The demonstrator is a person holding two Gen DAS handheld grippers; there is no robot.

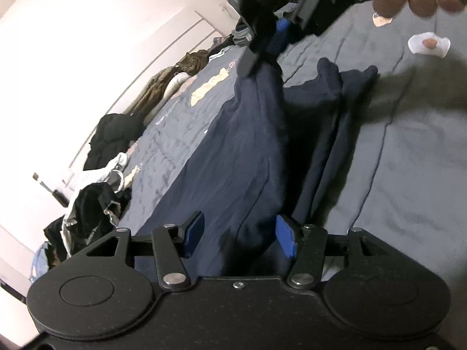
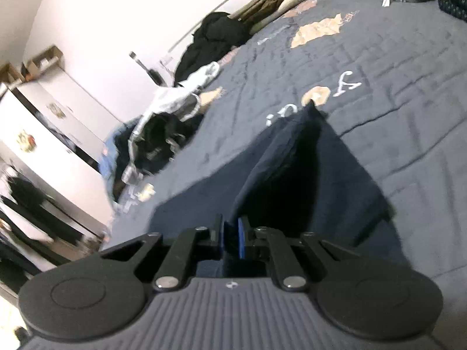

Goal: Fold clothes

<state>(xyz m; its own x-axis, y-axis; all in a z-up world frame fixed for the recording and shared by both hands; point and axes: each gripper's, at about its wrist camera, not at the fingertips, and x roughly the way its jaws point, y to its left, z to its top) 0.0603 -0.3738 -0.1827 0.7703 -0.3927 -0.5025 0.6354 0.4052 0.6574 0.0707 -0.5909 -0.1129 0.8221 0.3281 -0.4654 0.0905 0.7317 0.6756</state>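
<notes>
The navy garment [image 1: 251, 157] lies rumpled on the bed [image 1: 408, 175] — soft, light, floppy, best pinched at an edge. The right gripper [image 2: 232, 237] has its jaws nipped on a fold; the left gripper [image 1: 238, 239] straddles cloth, jaws half-wide — not gripping.

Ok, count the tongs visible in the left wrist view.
2. The left tongs sit at the bottom edge, jaws apart with the navy garment between them. The right tongs are at the top, pinching that garment's far end.
</notes>
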